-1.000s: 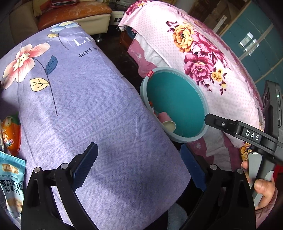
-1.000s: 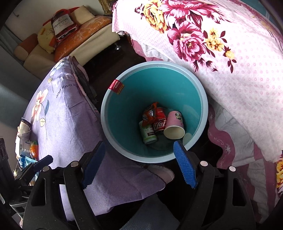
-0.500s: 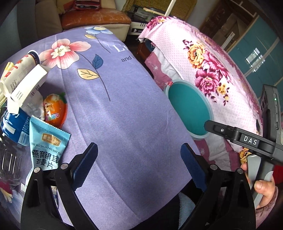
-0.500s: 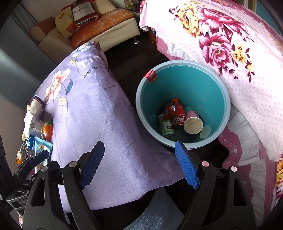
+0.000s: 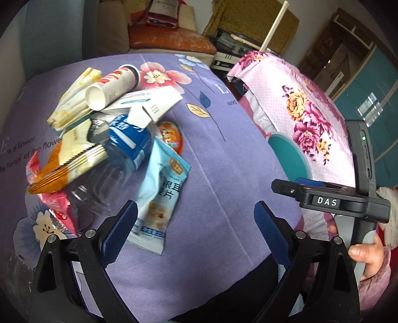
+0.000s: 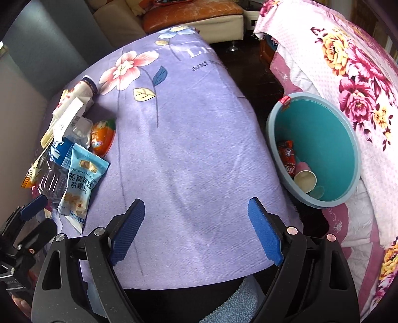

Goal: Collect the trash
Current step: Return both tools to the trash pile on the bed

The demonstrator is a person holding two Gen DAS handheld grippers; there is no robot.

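Note:
A heap of trash lies on the purple flowered tablecloth (image 5: 223, 174): a light-blue sachet (image 5: 164, 188), a clear bottle with a blue label (image 5: 124, 149), a white tube (image 5: 112, 87), a white carton (image 5: 146, 104), an orange jelly cup (image 5: 171, 136) and crumpled wrappers (image 5: 64, 161). My left gripper (image 5: 195, 211) hangs open just right of the sachet, holding nothing. My right gripper (image 6: 196, 206) is above bare cloth, its jaws opening with nothing between them. The teal bin (image 6: 328, 139) stands right of the table, holding a red can (image 6: 288, 159) and a pink paper cup (image 6: 304, 176).
A pink flowered bedspread (image 6: 360, 74) crowds the bin from the right. Dark floor (image 6: 248, 62) separates table and bed. A sofa with an orange cushion (image 6: 191, 12) stands behind the table. A person's hand (image 5: 365, 251) grips the right tool's handle.
Both grippers have swung left, away from the bin and over the table. The trash heap has come into the left wrist view, and the bin has slid to the right edge.

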